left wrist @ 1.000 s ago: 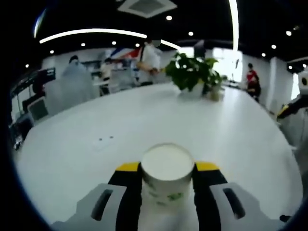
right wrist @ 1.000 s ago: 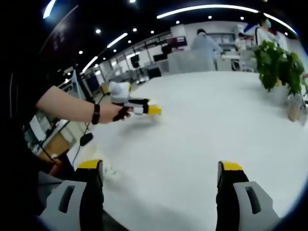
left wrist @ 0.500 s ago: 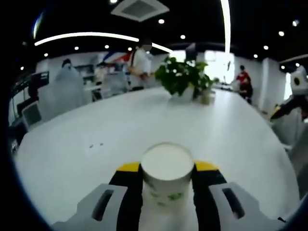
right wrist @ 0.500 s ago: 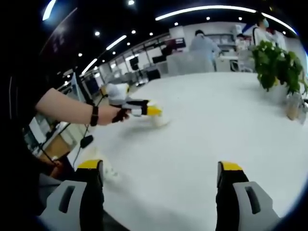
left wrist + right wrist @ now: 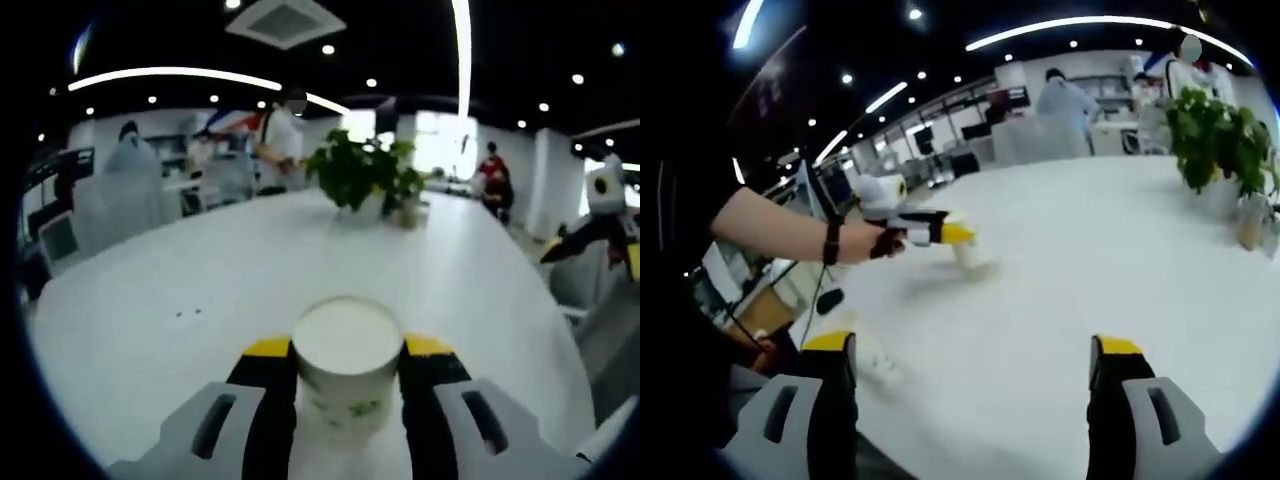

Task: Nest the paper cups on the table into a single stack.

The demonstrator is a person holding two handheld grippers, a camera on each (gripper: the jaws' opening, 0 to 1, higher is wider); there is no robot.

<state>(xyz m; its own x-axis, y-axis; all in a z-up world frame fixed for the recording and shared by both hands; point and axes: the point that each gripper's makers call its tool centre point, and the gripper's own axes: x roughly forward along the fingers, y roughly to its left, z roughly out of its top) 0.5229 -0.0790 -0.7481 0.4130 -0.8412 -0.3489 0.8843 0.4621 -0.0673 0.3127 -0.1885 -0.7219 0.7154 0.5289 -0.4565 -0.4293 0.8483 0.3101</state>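
White table, cup between left gripper jaws

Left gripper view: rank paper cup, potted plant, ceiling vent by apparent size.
1. Paper cup, though it sits closest to the camera
2. Potted plant
3. Ceiling vent; close to the plant, so unsure

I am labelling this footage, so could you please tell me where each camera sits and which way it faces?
Left gripper view: rides the left gripper, looking along its jaws, shut on a paper cup, across the white table toward a potted plant.
Right gripper view: rides the open right gripper, facing across the table at the person's forearm and cup-holding left gripper.
Shared: table, plant, cup, left gripper.
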